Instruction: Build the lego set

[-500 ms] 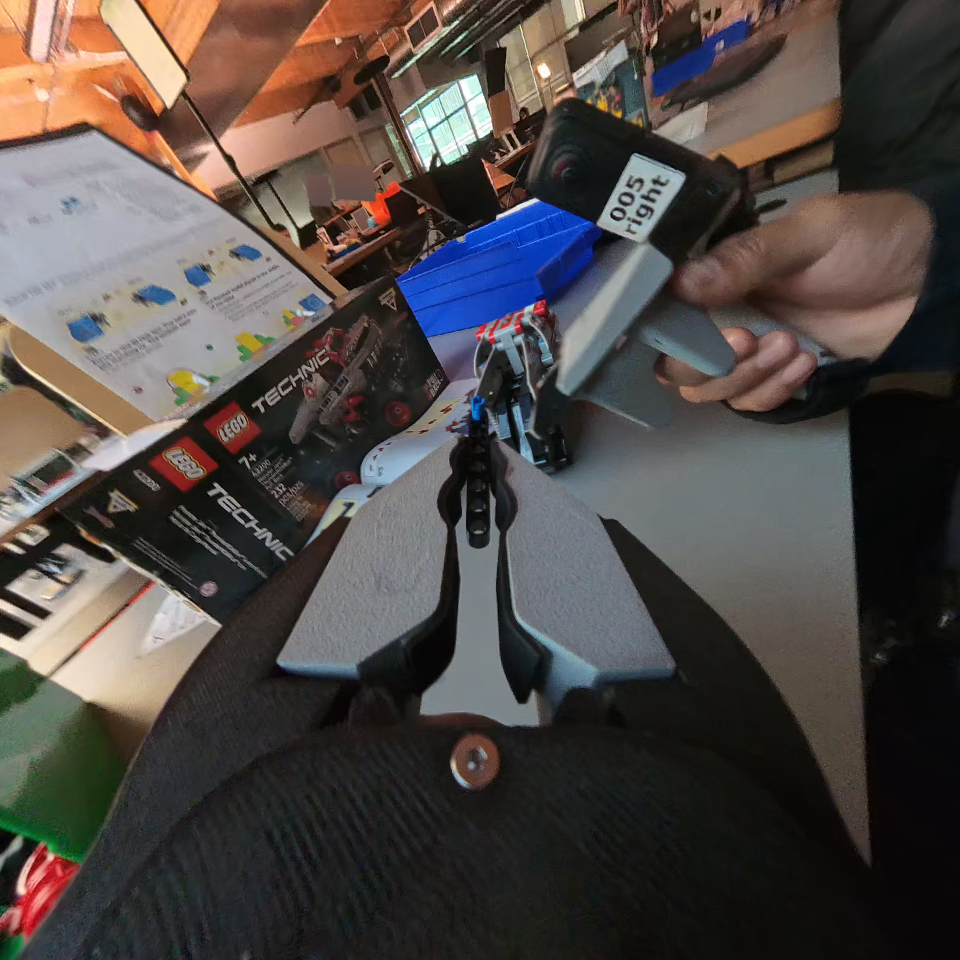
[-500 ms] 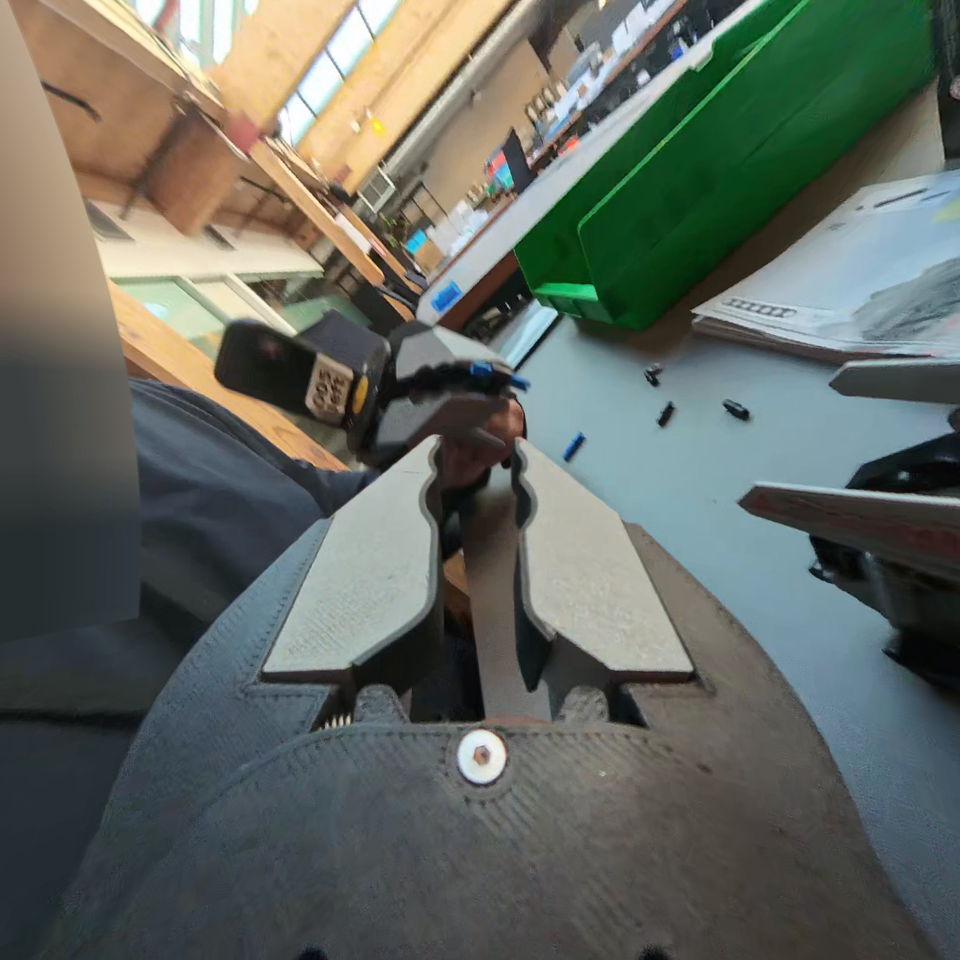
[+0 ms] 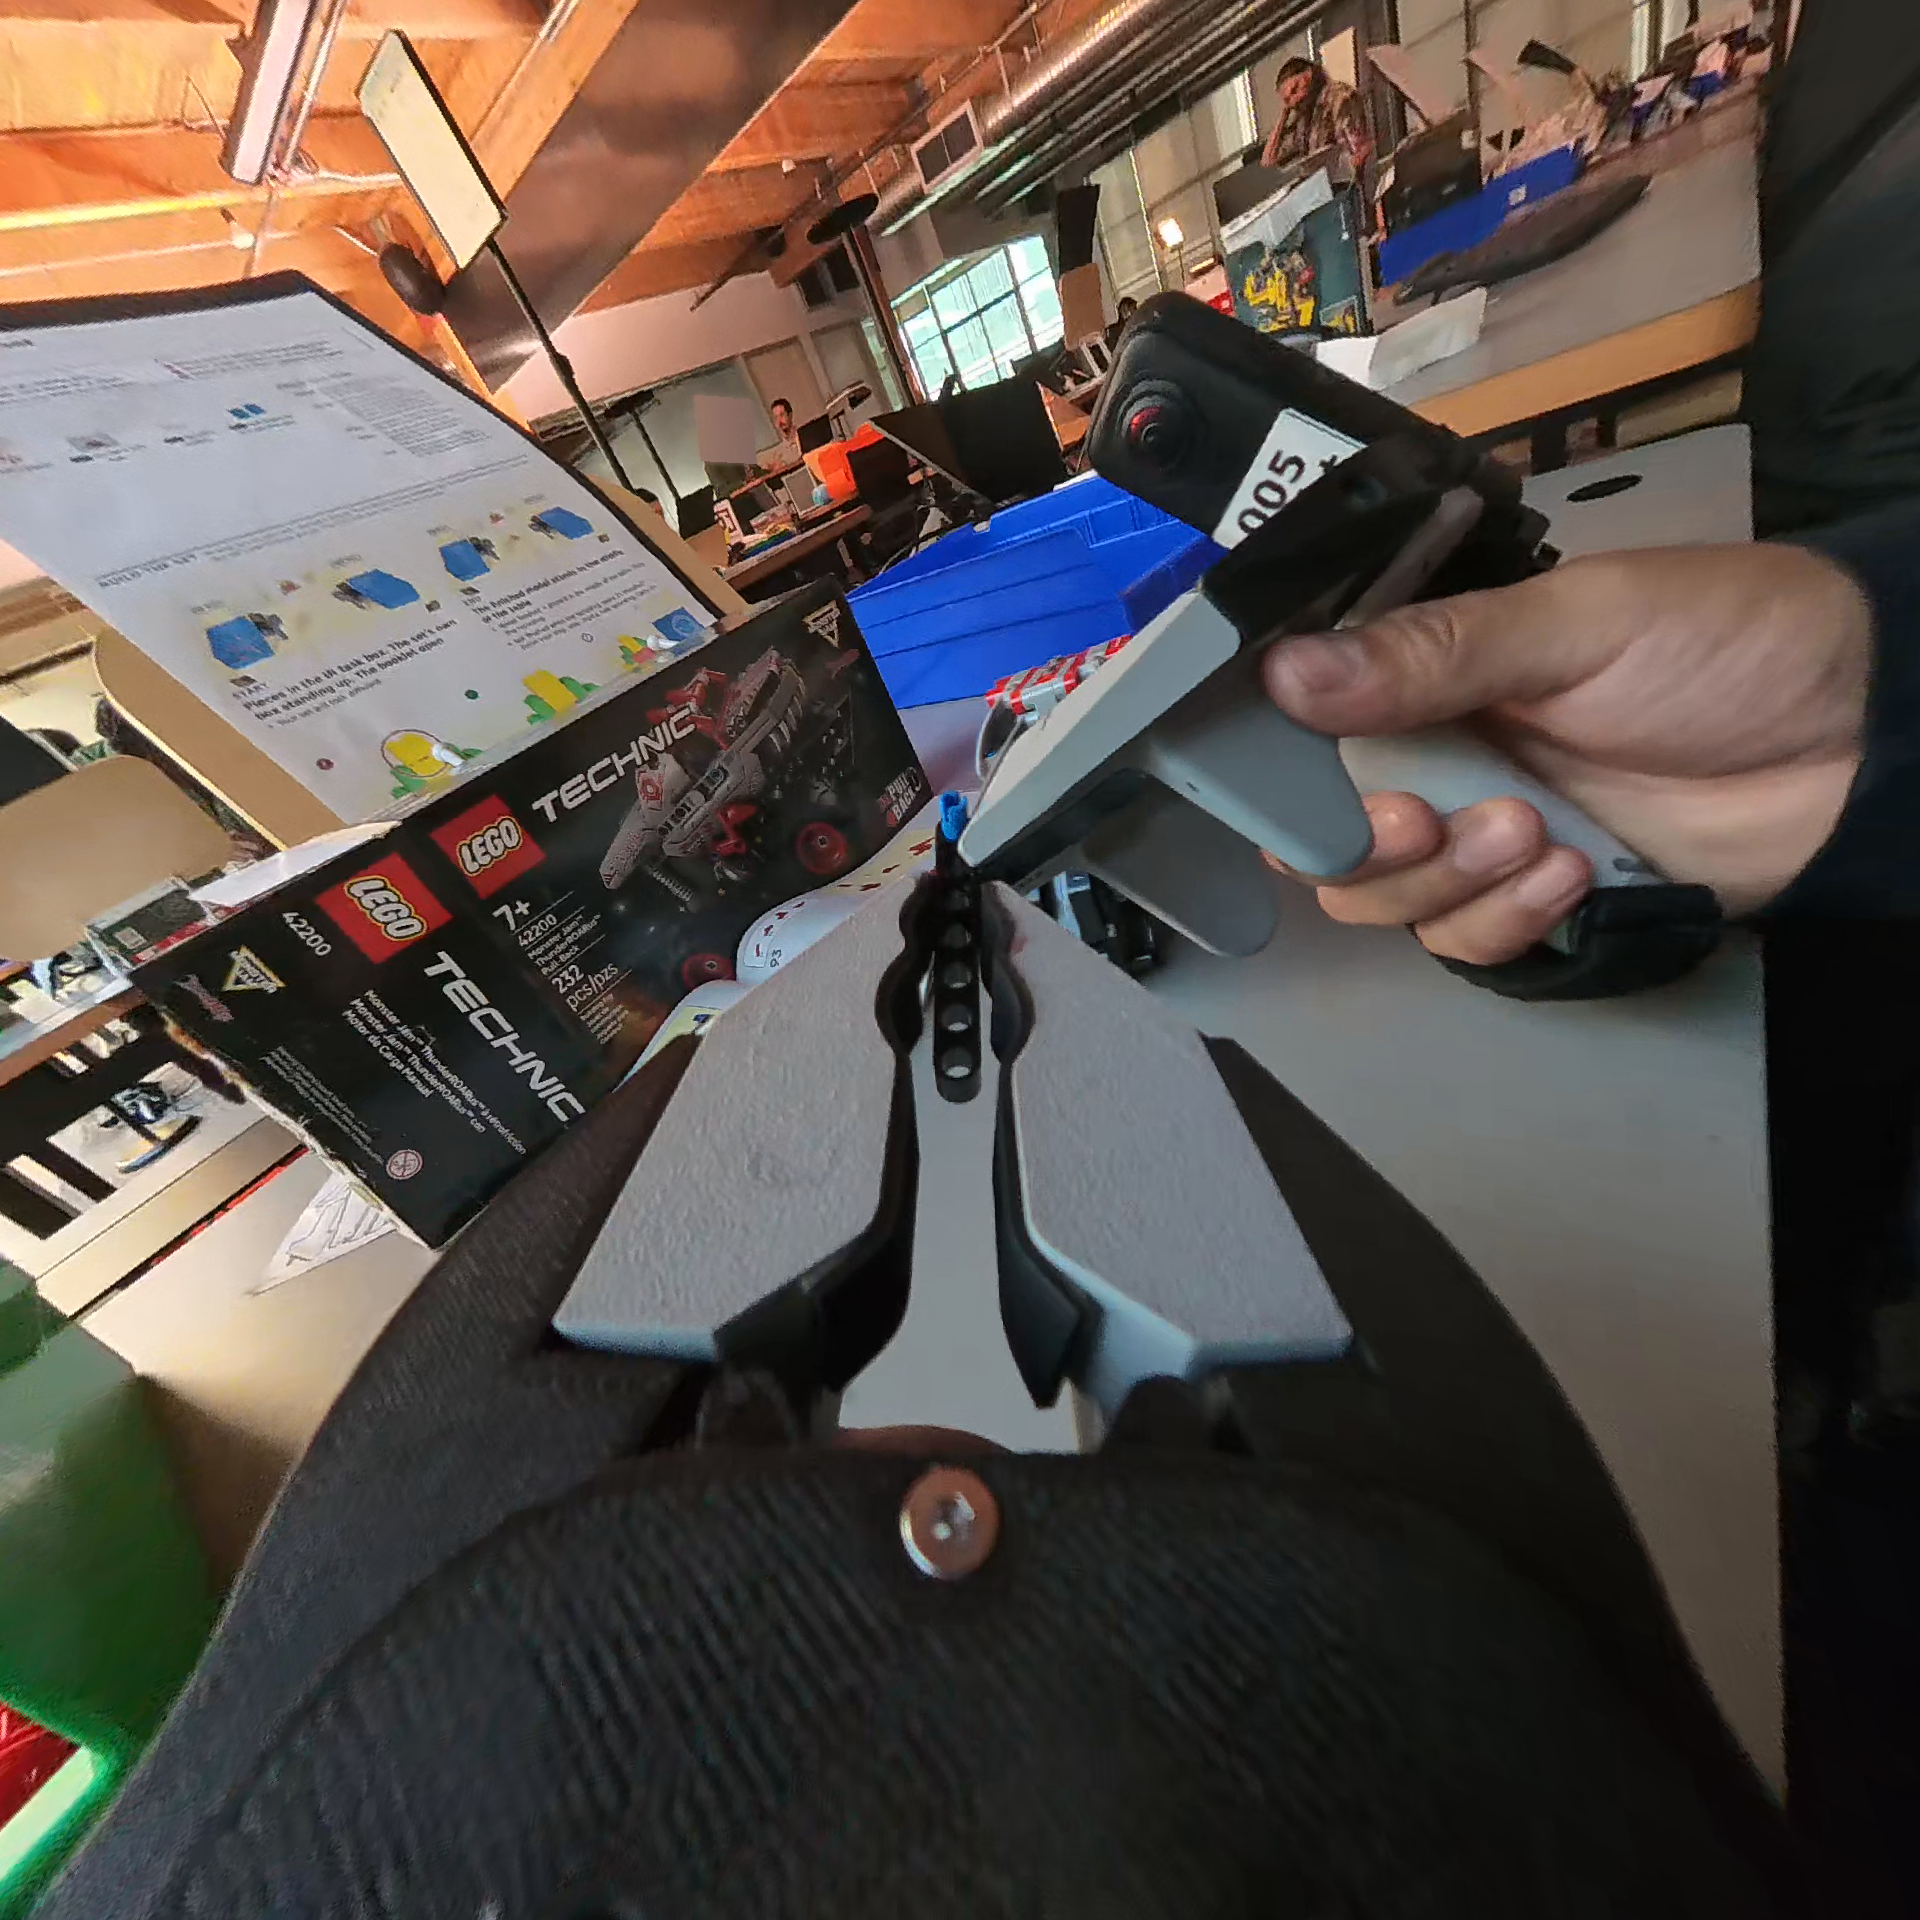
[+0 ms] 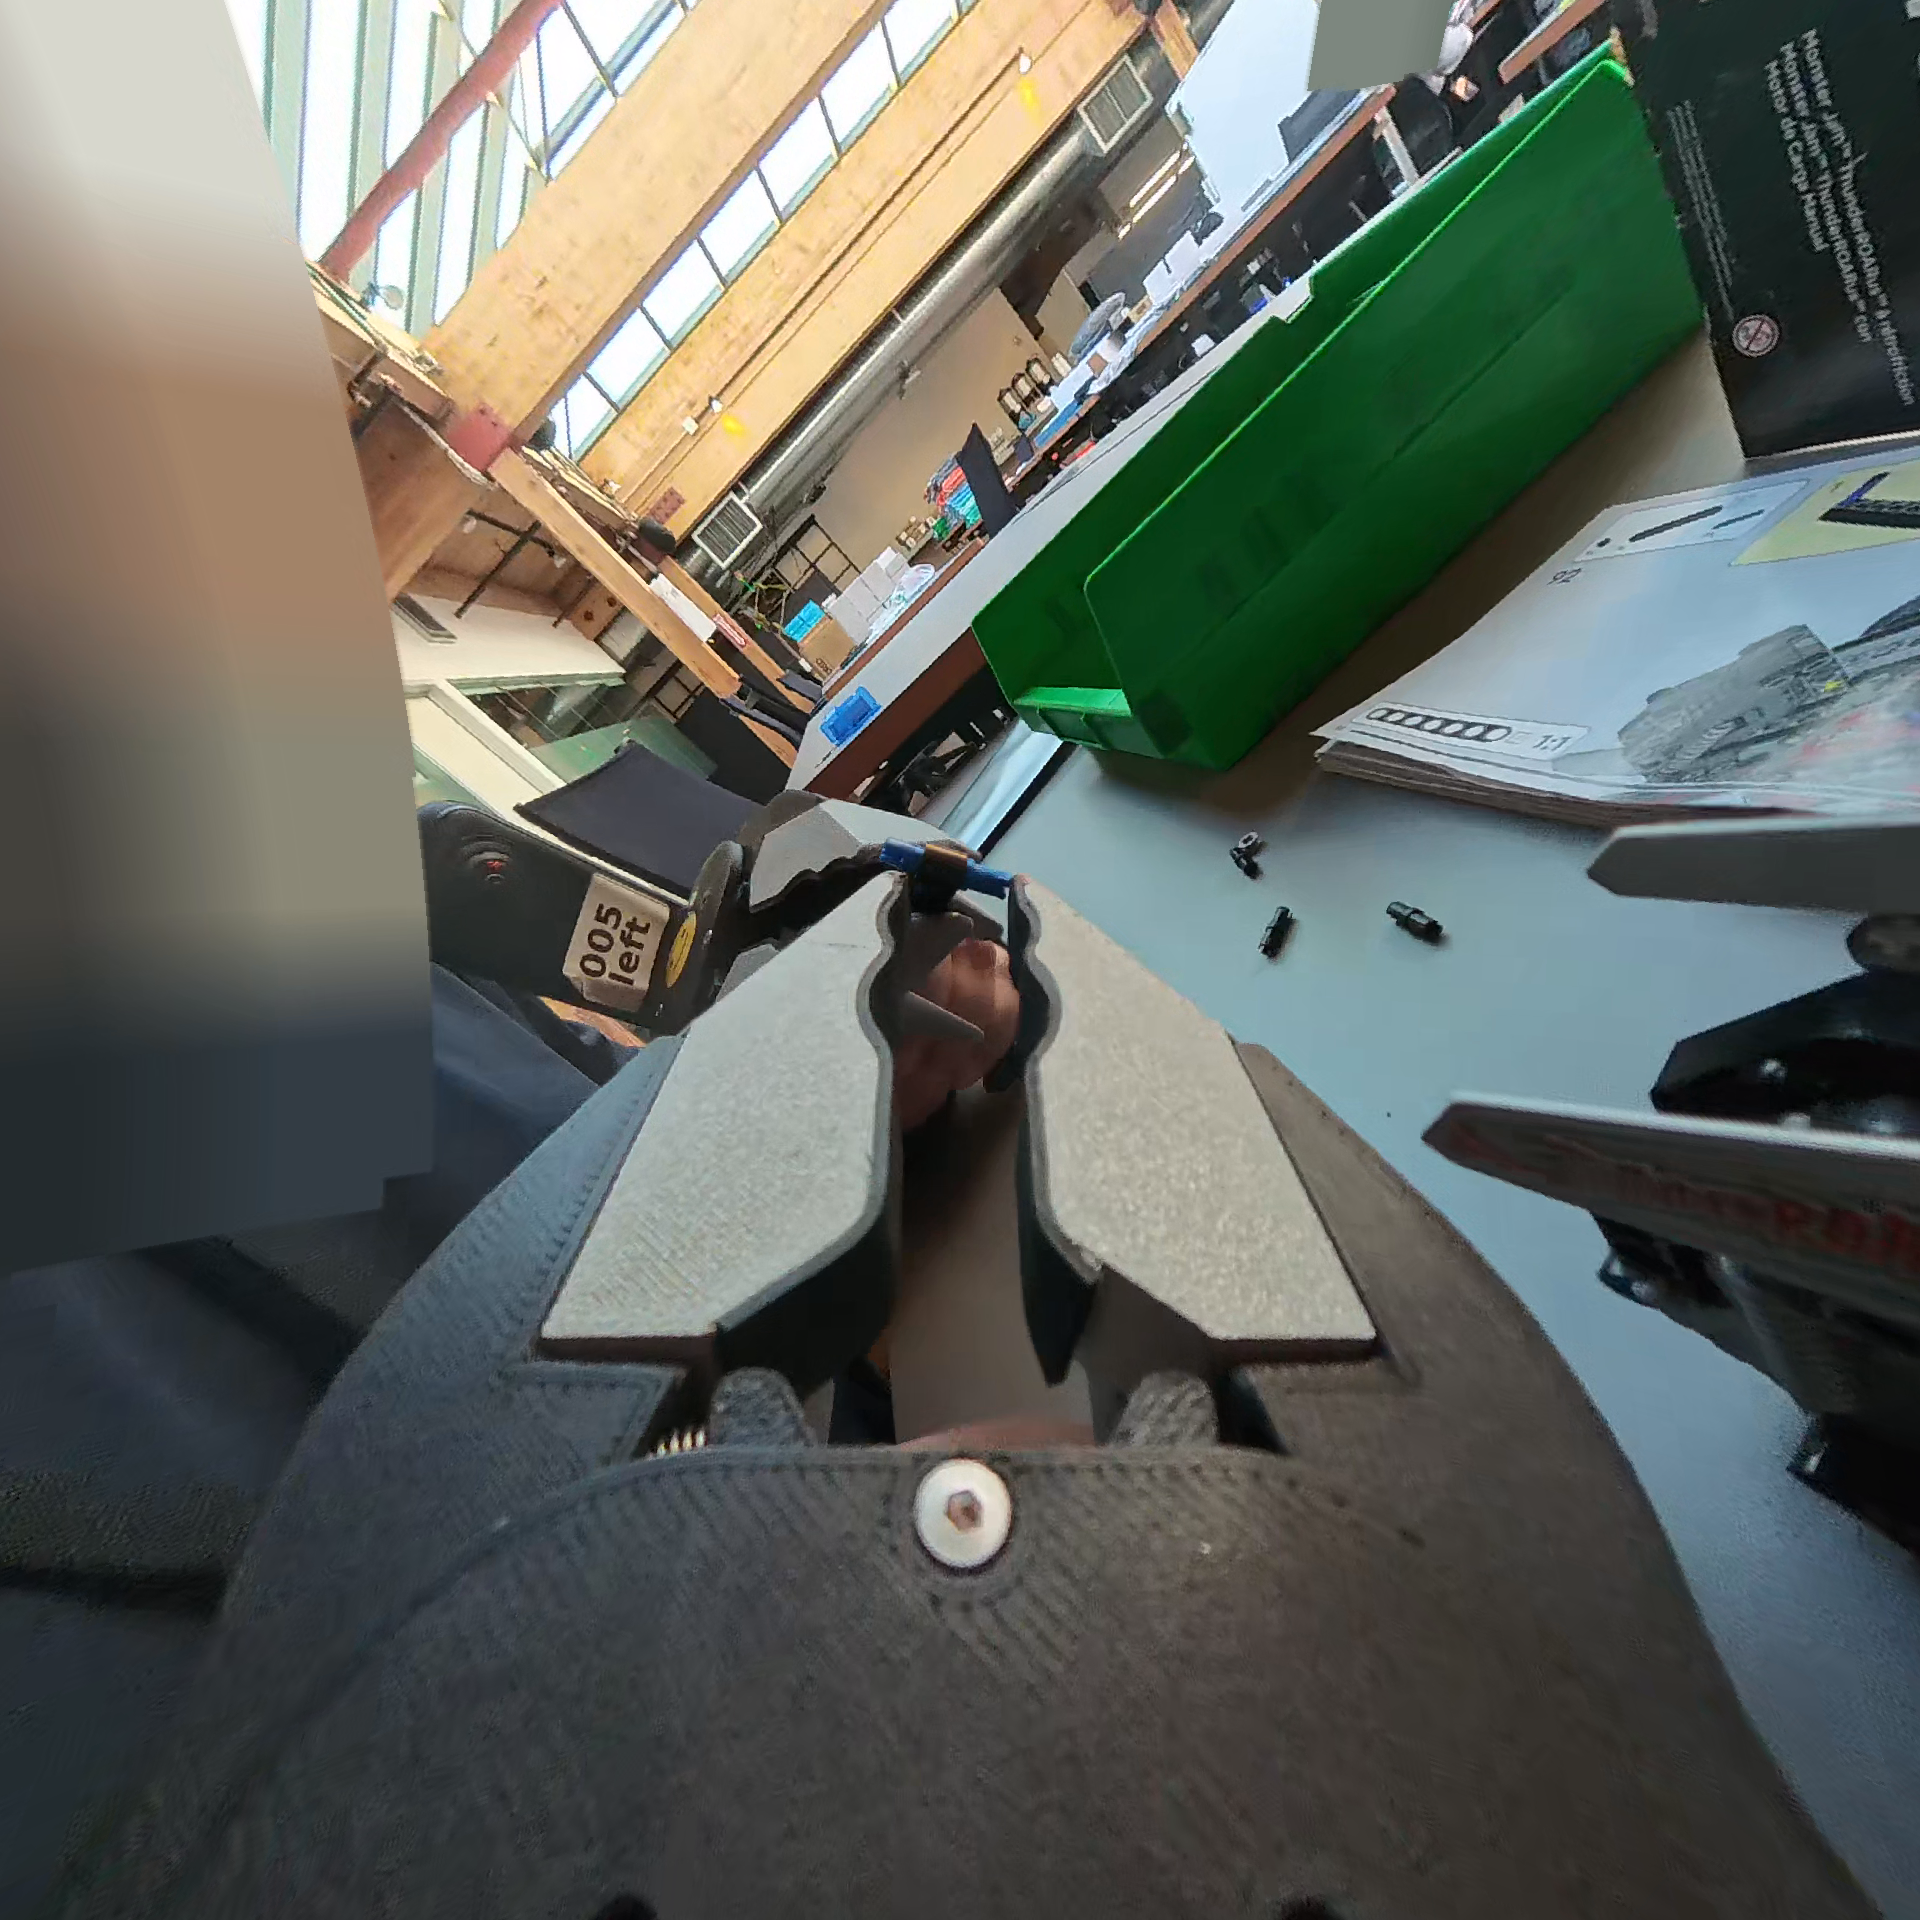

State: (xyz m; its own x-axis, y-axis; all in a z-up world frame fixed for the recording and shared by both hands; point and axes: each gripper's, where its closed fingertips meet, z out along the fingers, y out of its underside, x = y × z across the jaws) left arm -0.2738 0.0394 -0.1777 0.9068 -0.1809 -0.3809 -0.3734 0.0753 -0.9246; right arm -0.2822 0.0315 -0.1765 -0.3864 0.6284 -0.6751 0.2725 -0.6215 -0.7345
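One black beam [image 3: 956,997] in left gripper [image 3: 954,935] jaws; one blue pin [image 3: 949,808]; three loose black pins [image 4: 1274,928]

Left gripper [image 3: 954,940] jaws tight on black holed beam [image 3: 956,987], blue pin [image 3: 949,808] atop.

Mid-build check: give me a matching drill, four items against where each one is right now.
Items:
1. black beam
2. blue pin
3. loose black pins
4. green bin

Places:
A. scattered on the table, held by nothing
B. clamped in the left gripper
C. beyond the booklet, at the table's far edge
D. stuck through the beam's far end, at the right gripper's tips

Pairs: 1-B, 2-D, 3-A, 4-C
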